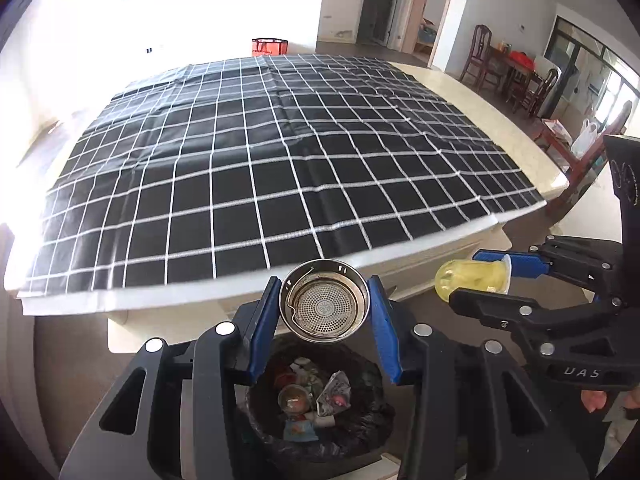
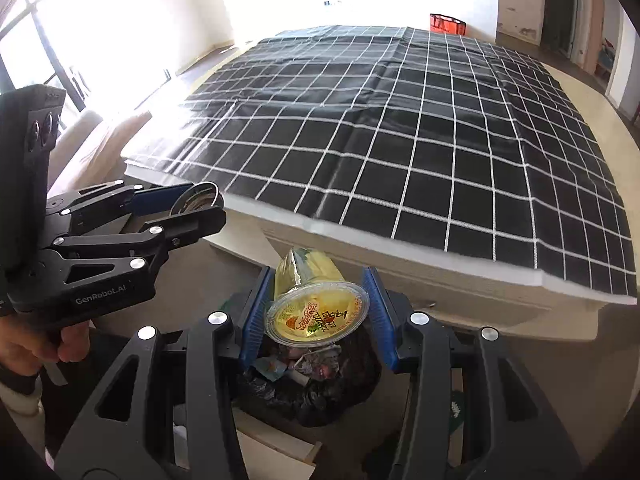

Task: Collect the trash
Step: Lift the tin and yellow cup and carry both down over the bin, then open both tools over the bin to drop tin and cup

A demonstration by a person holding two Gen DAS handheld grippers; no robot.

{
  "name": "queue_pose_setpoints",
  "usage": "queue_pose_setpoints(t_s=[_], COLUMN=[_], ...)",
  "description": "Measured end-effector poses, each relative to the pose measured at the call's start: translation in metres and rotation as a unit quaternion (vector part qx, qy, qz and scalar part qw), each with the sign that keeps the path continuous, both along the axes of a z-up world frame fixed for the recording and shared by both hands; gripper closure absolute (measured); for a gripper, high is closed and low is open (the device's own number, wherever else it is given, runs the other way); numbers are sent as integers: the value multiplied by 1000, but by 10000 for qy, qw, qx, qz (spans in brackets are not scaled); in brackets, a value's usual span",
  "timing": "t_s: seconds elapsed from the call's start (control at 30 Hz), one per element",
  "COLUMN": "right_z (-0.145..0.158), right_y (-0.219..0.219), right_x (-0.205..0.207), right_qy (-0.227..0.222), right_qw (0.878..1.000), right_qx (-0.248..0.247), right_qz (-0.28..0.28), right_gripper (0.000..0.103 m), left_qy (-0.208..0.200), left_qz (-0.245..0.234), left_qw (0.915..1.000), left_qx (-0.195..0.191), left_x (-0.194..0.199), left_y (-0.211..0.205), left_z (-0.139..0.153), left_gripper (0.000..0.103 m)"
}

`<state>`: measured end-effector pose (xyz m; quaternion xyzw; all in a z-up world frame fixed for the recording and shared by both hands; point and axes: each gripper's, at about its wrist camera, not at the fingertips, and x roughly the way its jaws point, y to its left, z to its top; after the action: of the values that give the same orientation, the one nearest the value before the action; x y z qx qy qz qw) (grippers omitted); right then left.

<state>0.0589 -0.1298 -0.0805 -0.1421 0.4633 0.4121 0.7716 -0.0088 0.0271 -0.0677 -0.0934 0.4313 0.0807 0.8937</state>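
Note:
My left gripper is shut on a round metal sink strainer, held above a bin lined with a black bag. The bin holds several pieces of trash: wrappers, a cup, crumpled paper. My right gripper is shut on a yellow jelly cup with a printed foil lid, held over the same bin. In the left wrist view the right gripper and jelly cup show at the right. In the right wrist view the left gripper and strainer show at the left.
A table with a black and white checked cloth stands just beyond the bin; it also shows in the right wrist view. Wooden chairs and a table stand far right. A red bag sits behind the table. A sofa is at left.

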Motion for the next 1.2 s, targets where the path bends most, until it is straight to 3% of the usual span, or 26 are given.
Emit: queue_pose_setpoints(t_s=[0.17,0.27,0.43,0.63,0.87,1.2], right_z=[-22,-39,-68,-118,-178,-208], right_y=[10,12,20,33,45,52], right_x=[-16,-20,-25,-27,-29,-23], right_qy=[100,426,599,1162,1535,1903], right_qw=[9992,9980,9949,9865,9730,9655], right_qx=[-276,-310,-674,-1063,-1671,-1728], right_qz=[271,343,450,443,419,409], right_gripper=[59,59,59,59,59,58], left_qy=[231,453,757,1273,1913,2317], left_qz=[15,-80,-118,-131,89,236], left_qw=[9996,9983,9909,9850,9712,9613], left_qx=[-156,-364,-1108,-1159,-1420,-1471], left_x=[-17,-25,-37,-39,-33,-23], left_y=[-1,0,2,2,12,19], left_z=[-27,-47,-79,-117,-167,-195], left_gripper=[60,60,60,60,60,60])
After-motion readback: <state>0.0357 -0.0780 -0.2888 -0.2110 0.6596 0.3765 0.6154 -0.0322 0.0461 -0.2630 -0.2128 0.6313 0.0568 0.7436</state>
